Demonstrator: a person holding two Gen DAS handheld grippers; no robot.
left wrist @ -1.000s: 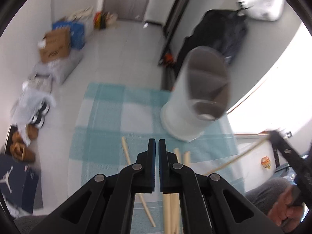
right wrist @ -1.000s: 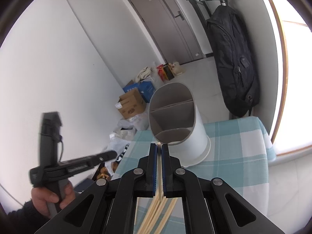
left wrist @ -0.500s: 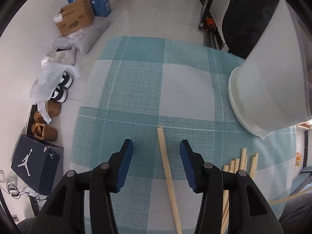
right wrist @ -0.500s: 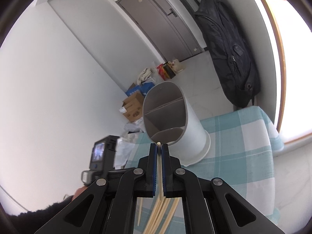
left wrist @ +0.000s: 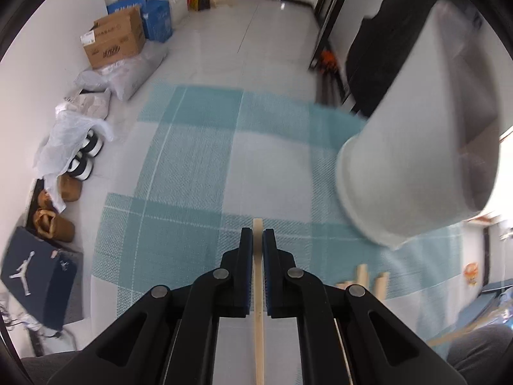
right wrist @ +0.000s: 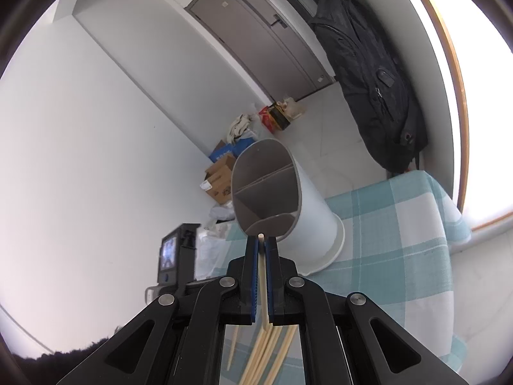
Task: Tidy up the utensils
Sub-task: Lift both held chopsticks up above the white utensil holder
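In the left wrist view my left gripper [left wrist: 257, 234] points down at the teal checked cloth [left wrist: 192, 160], its jaws closing tight on a single wooden chopstick [left wrist: 258, 320] that lies along the gap. The white utensil holder [left wrist: 416, 160] stands to the right, its inside split by partitions. Several more chopsticks [left wrist: 381, 285] lie on the cloth at lower right. In the right wrist view my right gripper [right wrist: 261, 240] is shut on another chopstick [right wrist: 263, 276], whose tip sits just in front of the utensil holder [right wrist: 307, 224] mouth. A bundle of chopsticks [right wrist: 272, 349] lies below it.
The cloth-covered table drops to a tiled floor with cardboard boxes [left wrist: 115, 41], bags and shoes [left wrist: 80, 157] at left. A black backpack [right wrist: 375, 89] hangs on the wall behind the holder. The other gripper's body [right wrist: 176, 256] shows left of my right gripper. A person's leg [left wrist: 481, 353] is at lower right.
My left gripper opened, sank to the cloth and closed around the lone chopstick. The right gripper kept its chopstick and rolled a little; the stick's tip now shows at its fingertips.
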